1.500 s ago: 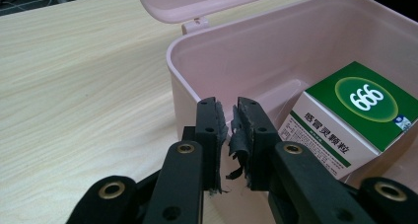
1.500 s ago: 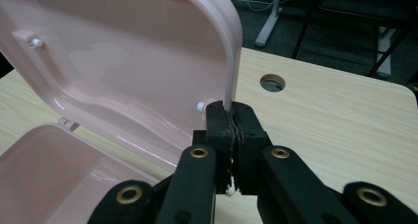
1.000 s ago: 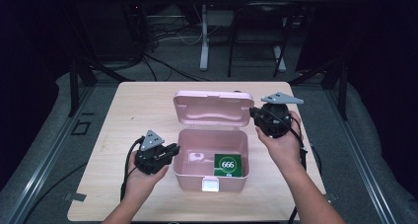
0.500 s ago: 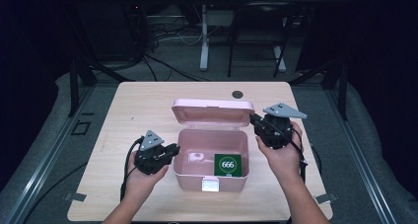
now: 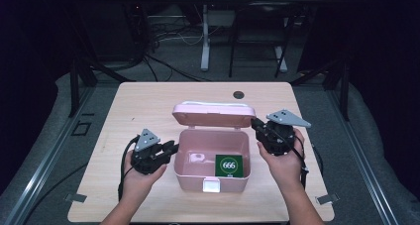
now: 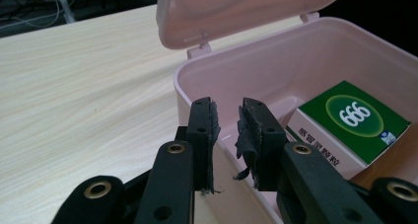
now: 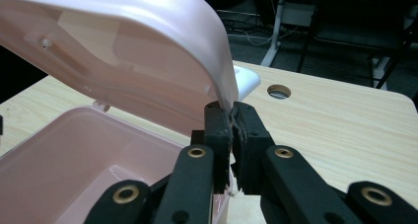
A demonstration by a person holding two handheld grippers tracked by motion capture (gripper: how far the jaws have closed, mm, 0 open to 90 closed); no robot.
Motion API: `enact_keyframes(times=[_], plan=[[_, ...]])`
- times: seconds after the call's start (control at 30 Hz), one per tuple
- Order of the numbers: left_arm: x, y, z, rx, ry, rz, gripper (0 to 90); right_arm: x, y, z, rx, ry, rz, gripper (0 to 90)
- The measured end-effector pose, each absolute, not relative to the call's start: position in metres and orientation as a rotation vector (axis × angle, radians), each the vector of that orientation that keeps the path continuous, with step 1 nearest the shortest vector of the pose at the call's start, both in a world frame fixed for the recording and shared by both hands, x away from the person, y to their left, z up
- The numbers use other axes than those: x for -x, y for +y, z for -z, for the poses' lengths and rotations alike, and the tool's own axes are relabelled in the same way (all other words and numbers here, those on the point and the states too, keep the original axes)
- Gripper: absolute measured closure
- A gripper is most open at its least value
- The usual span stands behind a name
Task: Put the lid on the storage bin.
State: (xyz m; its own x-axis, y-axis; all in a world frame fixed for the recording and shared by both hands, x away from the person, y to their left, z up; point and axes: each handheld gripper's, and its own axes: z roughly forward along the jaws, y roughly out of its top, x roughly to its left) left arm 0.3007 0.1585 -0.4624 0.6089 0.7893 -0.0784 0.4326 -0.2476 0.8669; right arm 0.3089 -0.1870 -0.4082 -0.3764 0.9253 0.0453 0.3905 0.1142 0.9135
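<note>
Two handheld grippers work a pink box [image 5: 212, 158] at mid-table; its lid [image 5: 214, 114] is half raised.

R gripper [image 7: 231, 119] is clamped on the lid's right edge, jaws nearly together w/ the rim between them. L gripper [image 6: 227, 121] is slightly open, straddling the box's left wall, gripping nothing. Hinge runs along the far side, so the lid swings toward the person. Green carton [image 5: 229, 165] lies inside.

A pale wooden table [image 5: 148, 111] stands on grey floor [image 5: 49, 150] in a dark room.
</note>
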Motion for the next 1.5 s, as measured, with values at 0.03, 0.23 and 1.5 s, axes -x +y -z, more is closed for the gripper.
enact_keyframes(times=[0.03,0.23,1.5], plan=[[-0.301,0.158,0.462,-1.881,0.979,-0.47,75.0,-0.308,-0.187,0.409,-1.277,1.834,-1.241,85.6],[-0.299,0.162,0.451,-1.853,0.946,-0.508,74.1,-0.308,-0.189,0.411,-1.288,1.835,-1.266,84.7],[-0.298,0.152,0.398,-1.801,0.874,-0.622,75.5,-0.32,-0.192,0.444,-1.367,1.924,-1.205,78.8]])
